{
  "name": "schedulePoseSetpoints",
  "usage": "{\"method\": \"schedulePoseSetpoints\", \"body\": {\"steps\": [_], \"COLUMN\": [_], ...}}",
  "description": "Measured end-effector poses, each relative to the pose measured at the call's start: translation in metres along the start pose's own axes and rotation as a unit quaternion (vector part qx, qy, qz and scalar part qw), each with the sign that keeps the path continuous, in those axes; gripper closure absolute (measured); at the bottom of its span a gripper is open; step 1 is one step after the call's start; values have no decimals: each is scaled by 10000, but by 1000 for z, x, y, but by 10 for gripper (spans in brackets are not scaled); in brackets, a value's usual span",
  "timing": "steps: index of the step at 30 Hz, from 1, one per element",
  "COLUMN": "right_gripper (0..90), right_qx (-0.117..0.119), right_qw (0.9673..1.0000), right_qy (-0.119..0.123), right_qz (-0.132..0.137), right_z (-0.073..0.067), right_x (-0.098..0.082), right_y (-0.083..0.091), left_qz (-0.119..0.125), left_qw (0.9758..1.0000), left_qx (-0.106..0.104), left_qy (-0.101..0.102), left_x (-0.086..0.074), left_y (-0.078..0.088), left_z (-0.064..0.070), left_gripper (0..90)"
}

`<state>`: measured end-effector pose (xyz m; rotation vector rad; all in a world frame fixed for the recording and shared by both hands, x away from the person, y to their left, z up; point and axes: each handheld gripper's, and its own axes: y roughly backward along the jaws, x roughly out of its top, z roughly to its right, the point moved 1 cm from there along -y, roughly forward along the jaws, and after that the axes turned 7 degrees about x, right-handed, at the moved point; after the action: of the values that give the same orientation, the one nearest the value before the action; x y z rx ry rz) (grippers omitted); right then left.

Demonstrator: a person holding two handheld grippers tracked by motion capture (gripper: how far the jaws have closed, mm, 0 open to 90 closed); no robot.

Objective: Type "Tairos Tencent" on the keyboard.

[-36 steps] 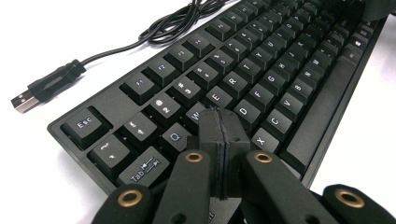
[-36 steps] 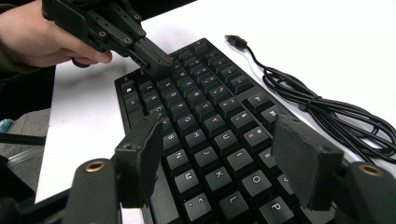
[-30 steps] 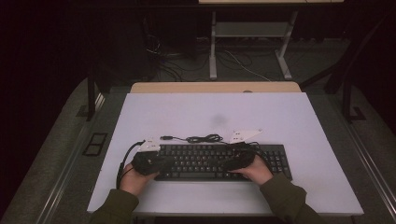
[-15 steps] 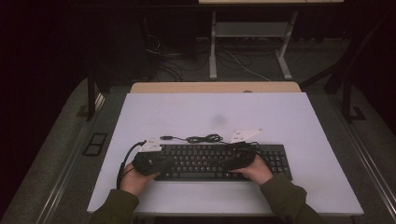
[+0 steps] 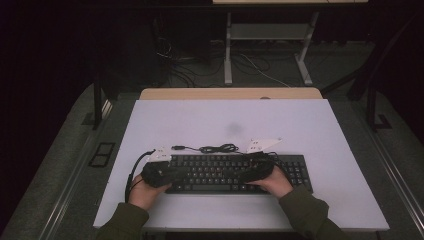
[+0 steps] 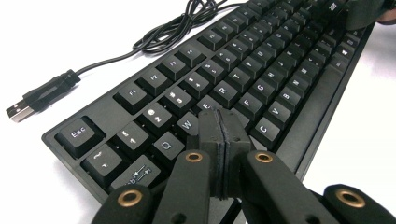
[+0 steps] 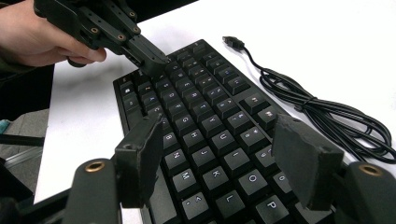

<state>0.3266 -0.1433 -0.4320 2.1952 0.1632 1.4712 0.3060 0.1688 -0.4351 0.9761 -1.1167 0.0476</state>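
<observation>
A black keyboard (image 5: 225, 172) lies near the table's front edge, and its loose cable (image 5: 215, 148) is coiled just behind it. My left gripper (image 5: 175, 173) is over the keyboard's left end. In the left gripper view my left gripper (image 6: 223, 116) is shut, pads pressed together with nothing between them, tips down at the letter keys (image 6: 261, 70). My right gripper (image 5: 246, 175) hovers over the keyboard's right half. In the right gripper view my right gripper (image 7: 219, 140) is open above the keys (image 7: 205, 107), holding nothing. The left gripper (image 7: 149, 58) shows beyond it.
The cable's USB plug (image 6: 18, 112) lies unplugged on the white table (image 5: 300, 125) behind the keyboard's left corner. A wooden strip (image 5: 230, 93) runs along the table's far edge. A metal frame (image 5: 265, 45) and floor cables stand in the dark beyond.
</observation>
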Motion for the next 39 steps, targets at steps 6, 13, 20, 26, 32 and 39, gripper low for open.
{"method": "schedulePoseSetpoints", "body": {"steps": [6,13,20,26,32,39], "right_gripper": [338,338,343,358,381,479], "right_qx": [-14,-19,-37,-57,-96,-91], "right_qw": [10000,10000,10000,10000,9999,9999], "right_qy": [-18,-31,-38,-36,-62,-89], "right_qz": [21,22,29,61,32,-79], "right_z": [1,1,2,6,9,14], "right_x": [0,1,2,8,11,13], "right_y": [1,2,3,1,1,-2], "left_qz": [76,212,243,301,348,374], "left_qw": [10000,9997,9997,9995,9994,9993], "left_qx": [-5,-70,-83,-85,-66,-30], "left_qy": [7,29,21,24,12,-3], "left_x": [2,5,7,8,8,9], "left_y": [0,0,-4,-6,-8,-10], "left_z": [4,8,11,14,16,18], "left_gripper": [824,700,511,382,298,208]}}
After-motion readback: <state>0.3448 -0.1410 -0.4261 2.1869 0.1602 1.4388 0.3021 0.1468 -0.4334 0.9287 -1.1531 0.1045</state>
